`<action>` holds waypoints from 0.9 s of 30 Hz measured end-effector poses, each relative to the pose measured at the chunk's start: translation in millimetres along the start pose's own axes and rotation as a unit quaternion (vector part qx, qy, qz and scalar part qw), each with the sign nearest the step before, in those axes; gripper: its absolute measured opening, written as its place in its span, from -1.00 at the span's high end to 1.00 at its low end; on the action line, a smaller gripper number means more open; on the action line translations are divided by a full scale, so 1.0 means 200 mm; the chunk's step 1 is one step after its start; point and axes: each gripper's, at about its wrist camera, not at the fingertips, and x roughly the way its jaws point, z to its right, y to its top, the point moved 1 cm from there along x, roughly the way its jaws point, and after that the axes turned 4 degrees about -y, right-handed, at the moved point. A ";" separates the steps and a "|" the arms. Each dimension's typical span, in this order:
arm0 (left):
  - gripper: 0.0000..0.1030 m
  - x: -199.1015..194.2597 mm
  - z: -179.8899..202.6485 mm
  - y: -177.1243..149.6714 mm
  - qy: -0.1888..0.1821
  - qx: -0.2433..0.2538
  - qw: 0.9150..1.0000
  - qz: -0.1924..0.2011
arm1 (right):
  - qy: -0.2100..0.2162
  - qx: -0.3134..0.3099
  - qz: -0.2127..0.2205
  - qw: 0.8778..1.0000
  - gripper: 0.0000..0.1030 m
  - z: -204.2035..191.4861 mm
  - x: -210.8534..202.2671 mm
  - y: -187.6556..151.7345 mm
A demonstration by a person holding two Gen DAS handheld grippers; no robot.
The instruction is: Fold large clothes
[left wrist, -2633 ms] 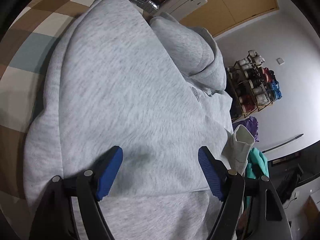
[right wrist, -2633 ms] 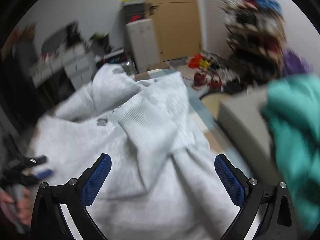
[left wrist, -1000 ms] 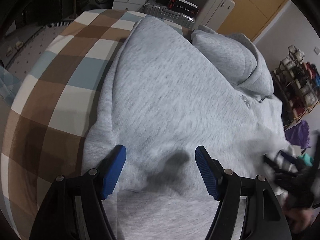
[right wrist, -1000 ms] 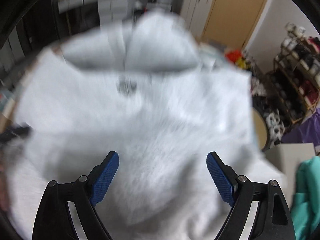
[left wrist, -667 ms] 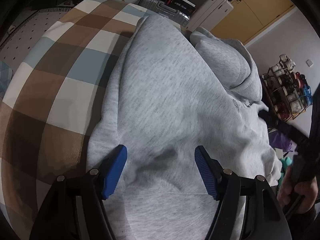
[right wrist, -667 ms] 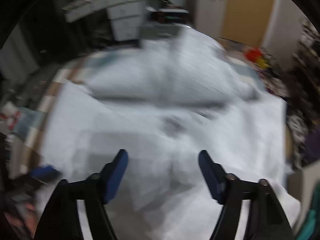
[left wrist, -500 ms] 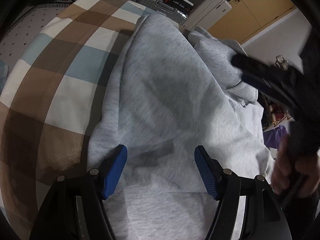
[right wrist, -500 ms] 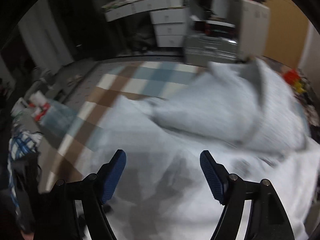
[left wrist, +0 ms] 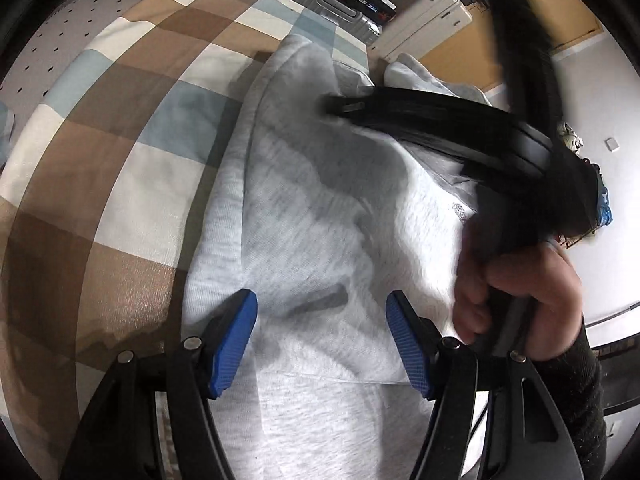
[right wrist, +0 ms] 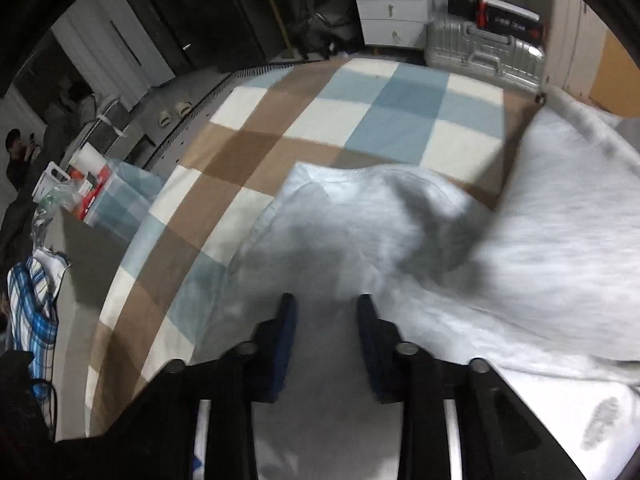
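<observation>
Right gripper reaches across grey hoodie on checked bed cover

The right hand [left wrist: 516,292] stretches the right gripper [right wrist: 326,312], fingers narrowed with a gap and nothing visibly held, over the grey hoodie [left wrist: 320,208] on the checked cover [left wrist: 120,140]. The left gripper [left wrist: 320,332] hovers wide apart above the fabric, gripping nothing.

Grey hoodie [left wrist: 320,220] on checked blanket [left wrist: 120,140], gaping left hand-held gripper [left wrist: 320,336]

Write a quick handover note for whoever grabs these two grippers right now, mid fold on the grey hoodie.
Left gripper: open, hovering over the near part of the grey hoodie, holding nothing.
Right gripper: jaws narrowed but still apart, reaching across the hoodie toward its far left edge; no grip visible yet.
Hoodie lies on the checked bedspread, hood at the far end.
Done: spread roughly flat.
Left: grab that edge, fold it in, finish folding.
</observation>
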 end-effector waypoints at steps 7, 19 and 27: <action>-0.22 -0.01 0.04 0.00 0.030 0.018 0.999 0.001 | -0.014 0.013 0.041 0.999 0.45 0.21 -0.44 -0.27; -0.23 0.06 0.18 -0.01 0.118 0.049 0.991 0.034 | -0.138 0.038 -0.023 0.989 0.73 0.46 -0.39 -0.77; -0.23 -0.08 0.45 -0.12 0.149 0.149 0.965 0.157 | -0.165 0.021 0.009 0.986 0.58 0.40 -0.57 -0.89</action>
